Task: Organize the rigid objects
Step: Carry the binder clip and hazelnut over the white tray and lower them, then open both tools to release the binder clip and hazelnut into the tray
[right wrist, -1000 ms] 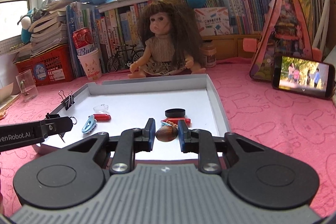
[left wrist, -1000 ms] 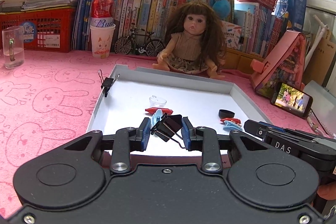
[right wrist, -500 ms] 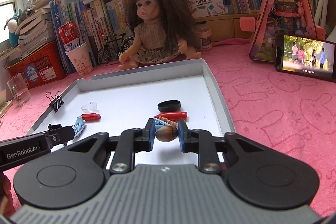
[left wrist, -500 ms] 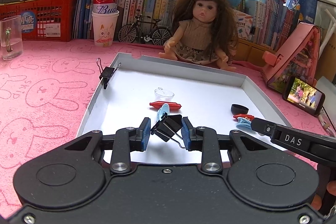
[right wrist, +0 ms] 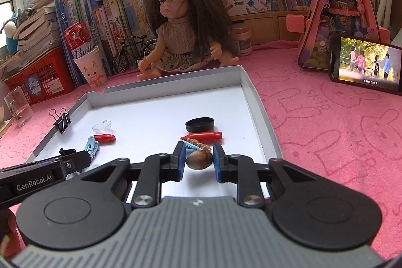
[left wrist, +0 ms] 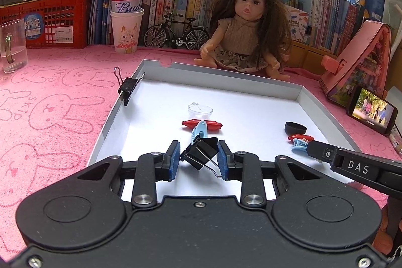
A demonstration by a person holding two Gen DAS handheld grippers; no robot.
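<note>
Your left claw [left wrist: 198, 158] is clamped on a black binder clip [left wrist: 201, 152], held low over the near part of the white tray [left wrist: 120, 117]. One wire handle of the clip sits against the right pad. The clip hangs crooked, so it could twist and pop out if you squeeze less or bump it. Just ahead lie a blue clip [left wrist: 199, 129] and a red cap [left wrist: 202, 123], touching each other, with a clear cup [left wrist: 200, 109] behind them. Another binder clip [left wrist: 128, 88] bites the tray's left wall. Your other claw's arm reaches in from the right, near a second blue clip [left wrist: 299, 143], so the two could knock together. The white floor to the left is open.

Your right claw [right wrist: 198, 160] is clamped on a brown round nut [right wrist: 199, 160], over the tray's near right part. It is round and smooth, so I think it could roll away when you let go. A blue comb-like clip [right wrist: 192, 146], a red tube [right wrist: 203, 137] and a black lid [right wrist: 199, 124] sit just ahead. The tray's right wall [right wrist: 261, 122] is near. The middle is open.
</note>
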